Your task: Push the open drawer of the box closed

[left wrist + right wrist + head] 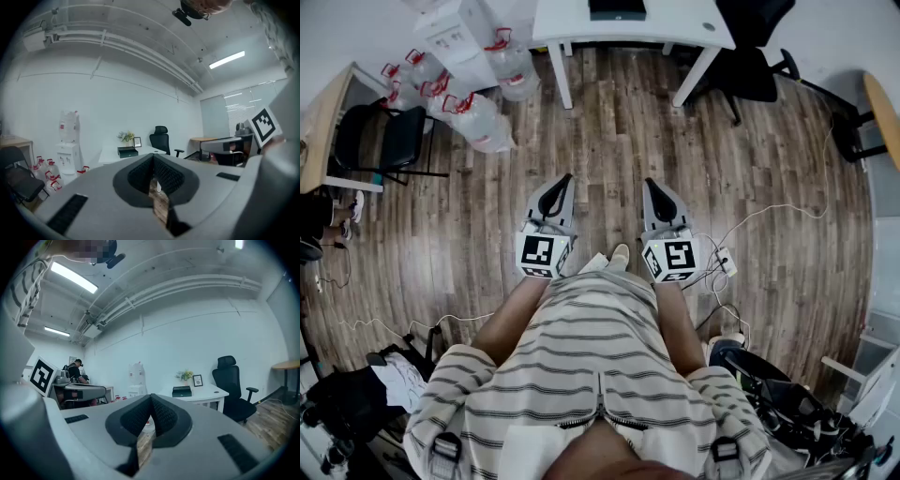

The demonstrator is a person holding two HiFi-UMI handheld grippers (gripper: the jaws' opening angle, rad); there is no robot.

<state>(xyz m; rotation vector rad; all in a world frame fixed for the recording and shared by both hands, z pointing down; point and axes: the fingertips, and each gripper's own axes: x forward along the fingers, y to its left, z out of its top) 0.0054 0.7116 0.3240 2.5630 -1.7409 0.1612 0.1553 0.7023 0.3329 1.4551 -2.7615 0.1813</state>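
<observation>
Person is standing on wood floor (609, 150), facing white desk (675, 28) at 12 o'clock. Water bottles (478, 117) are sitting at 10 o'clock. Left gripper (565, 178) and right gripper (649, 182) are hovering side by side, jaws fully together, gripping nothing. Black box (617, 9) is sitting on desk, well apart from both; drawer too small to make out.

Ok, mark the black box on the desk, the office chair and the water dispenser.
black box (181, 391), right gripper view, front face.
office chair (227, 380), right gripper view, backrest.
water dispenser (69, 157), left gripper view, white cabinet.
</observation>
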